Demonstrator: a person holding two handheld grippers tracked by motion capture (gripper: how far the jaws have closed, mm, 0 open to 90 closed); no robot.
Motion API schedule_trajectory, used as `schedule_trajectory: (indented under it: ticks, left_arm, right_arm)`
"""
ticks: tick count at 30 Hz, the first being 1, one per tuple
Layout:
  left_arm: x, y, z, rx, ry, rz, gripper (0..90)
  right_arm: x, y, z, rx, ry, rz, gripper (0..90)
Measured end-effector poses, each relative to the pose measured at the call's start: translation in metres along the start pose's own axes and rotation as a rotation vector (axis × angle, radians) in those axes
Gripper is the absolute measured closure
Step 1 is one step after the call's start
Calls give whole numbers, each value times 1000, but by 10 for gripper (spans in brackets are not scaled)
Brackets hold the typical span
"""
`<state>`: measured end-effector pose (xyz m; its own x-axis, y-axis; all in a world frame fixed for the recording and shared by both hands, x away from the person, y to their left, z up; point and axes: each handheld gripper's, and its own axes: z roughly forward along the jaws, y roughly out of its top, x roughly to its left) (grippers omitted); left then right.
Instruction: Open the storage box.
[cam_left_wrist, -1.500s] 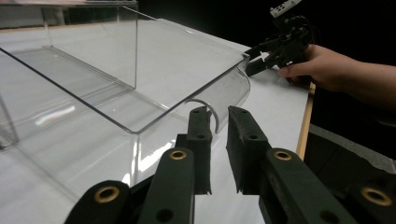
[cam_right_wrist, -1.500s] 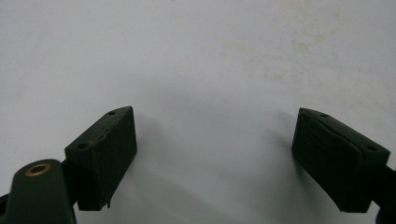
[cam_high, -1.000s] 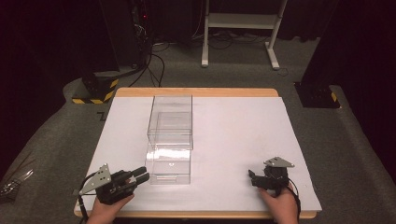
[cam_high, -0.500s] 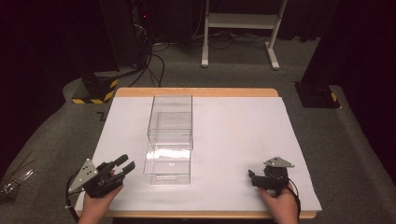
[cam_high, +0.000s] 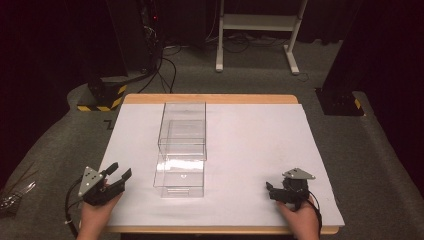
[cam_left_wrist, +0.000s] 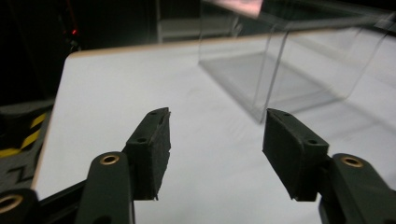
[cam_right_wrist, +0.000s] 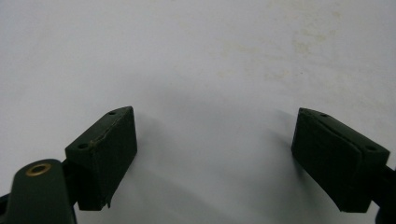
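A clear plastic case (cam_high: 182, 127) stands mid-table, and its clear drawer (cam_high: 180, 176) is slid out toward me. My left gripper (cam_high: 120, 169) is near the front left of the table, a little left of the drawer and apart from it. Its jaws have just been opening and are open with nothing between them. In the left gripper view, this gripper (cam_left_wrist: 215, 128) points over the white sheet, with the clear case (cam_left_wrist: 285, 70) ahead to the right. My right gripper (cam_high: 270, 191) rests at the front right. In the right gripper view, the gripper (cam_right_wrist: 215, 133) is open over bare white sheet.
A white sheet (cam_high: 250, 150) covers the wooden table (cam_high: 210, 98). On the floor behind are a yellow-and-black striped base (cam_high: 102, 95), cables (cam_high: 167, 65), a white stand's legs (cam_high: 255, 30) and a black base (cam_high: 340, 102) at the right.
My left gripper has drawn back leftward from the drawer's front left corner, and its jaws have spread wider. The right gripper and the case have stayed where they were.
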<state>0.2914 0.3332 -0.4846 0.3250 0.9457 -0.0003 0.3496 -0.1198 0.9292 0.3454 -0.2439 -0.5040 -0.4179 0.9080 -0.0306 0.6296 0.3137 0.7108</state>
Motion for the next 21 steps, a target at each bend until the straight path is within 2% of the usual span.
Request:
schedule_trajectory:
  ticks: [1,2,5,7,10,11,12,13,14,16,21]
  left_arm:
    - [0,-4,6,62,24,15,399]
    - [0,-4,6,62,24,15,393]
    - [0,-8,15,159,36,14,373]
    - [-1,-11,19,203,44,19,361]
    - [2,-12,25,272,43,2,332]
    - [3,-12,29,311,33,-26,313]
    - [3,-12,29,311,33,-26,297]
    - [4,-12,32,343,22,-35,297]
    - [3,-12,32,343,23,-28,269]
    - [0,-12,33,349,45,-1,268]
    - [0,-12,33,347,46,-8,268]
  right_arm:
    - [0,0,0,0,0,0,143]
    - [0,0,0,0,0,0,143]
    - [0,0,0,0,0,2,143]
    - [0,0,0,0,0,2,143]
    - [0,0,0,0,0,0,143]
    - [0,0,0,-1,0,0,143]
    - [0,0,0,-1,0,0,143]
    - [0,0,0,0,0,2,144]
    - [0,0,0,0,0,2,144]
    - [0,0,0,0,0,2,144]
    - [0,0,0,0,0,2,143]
